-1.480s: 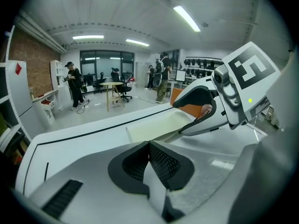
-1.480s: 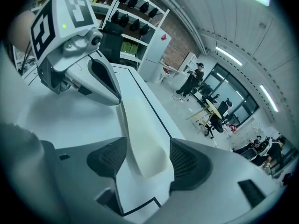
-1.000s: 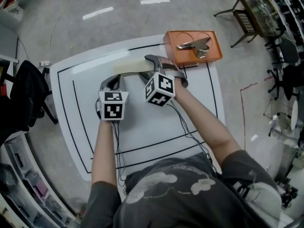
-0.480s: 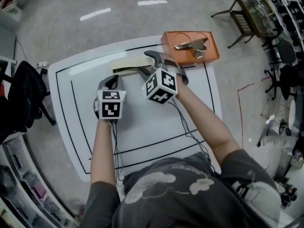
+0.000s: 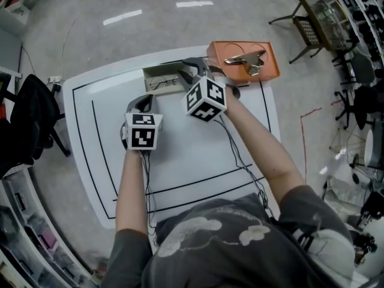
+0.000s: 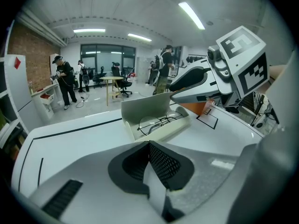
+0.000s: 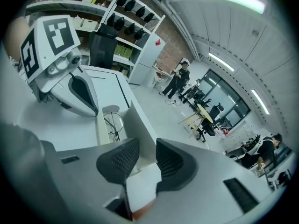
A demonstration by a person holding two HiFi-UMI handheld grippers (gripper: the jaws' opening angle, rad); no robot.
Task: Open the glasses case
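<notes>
The white table (image 5: 180, 167), marked with black lines, fills most of your head view. The orange tray (image 5: 271, 68) sits on its far right corner, and everything else is placed from that tray.

Your right gripper (image 7: 147, 154) reaches in just left of the tray, its marker cube a little nearer you than the tray's near edge. Its jaws have just been closing, and the raised lid (image 6: 145, 107) of the case stands between them. The pads are clamped on the lid's edge, one on each face.

Your left gripper (image 6: 150, 157) is well to the left of the tray and nearer you than it. Its jaws are pressed together with nothing between them, and it points toward the case from the near side.

The glasses case (image 5: 163, 77) lies just left of the tray, along the same far side of the table, close to it but not touching. It is open. The lid stands upright on the far side and the pale tray-shaped base lies flat on the table.

A pair of thin-rimmed glasses (image 6: 158, 122) lies folded inside the base, lenses up.

A small metal tool (image 5: 246, 59) rests inside the orange tray itself, toward its right half. What kind of tool it is can't be made out.
</notes>
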